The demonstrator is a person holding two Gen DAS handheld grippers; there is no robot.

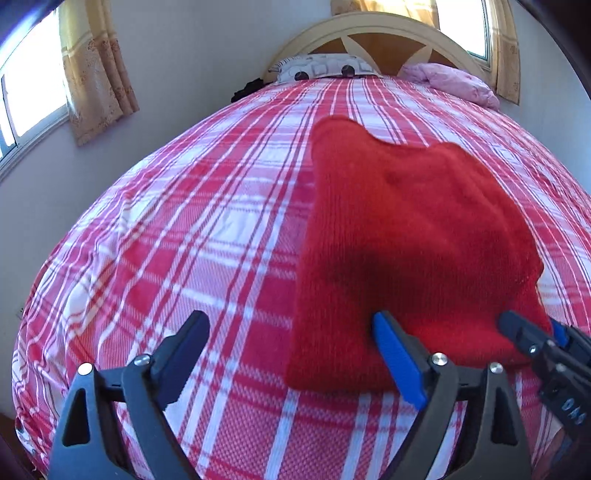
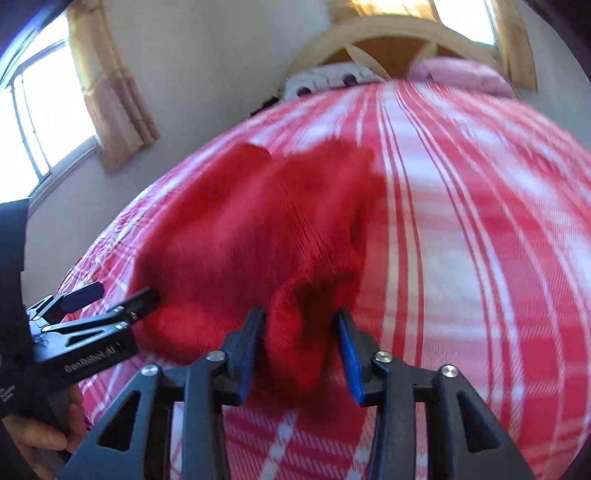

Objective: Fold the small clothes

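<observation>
A small red knitted garment lies on the red and white plaid bed. My left gripper is open at its near left corner; the right finger rests on the near edge, the left finger lies on the bedspread. My right gripper is open, with a bunched-up fold of the red garment standing between its two fingers. The right gripper also shows in the left wrist view, at the garment's near right edge. The left gripper shows in the right wrist view, at the garment's left edge.
A patterned pillow and a pink blanket lie at the headboard. Curtained windows stand on the left wall and behind the bed. The bed's left edge drops off near the wall.
</observation>
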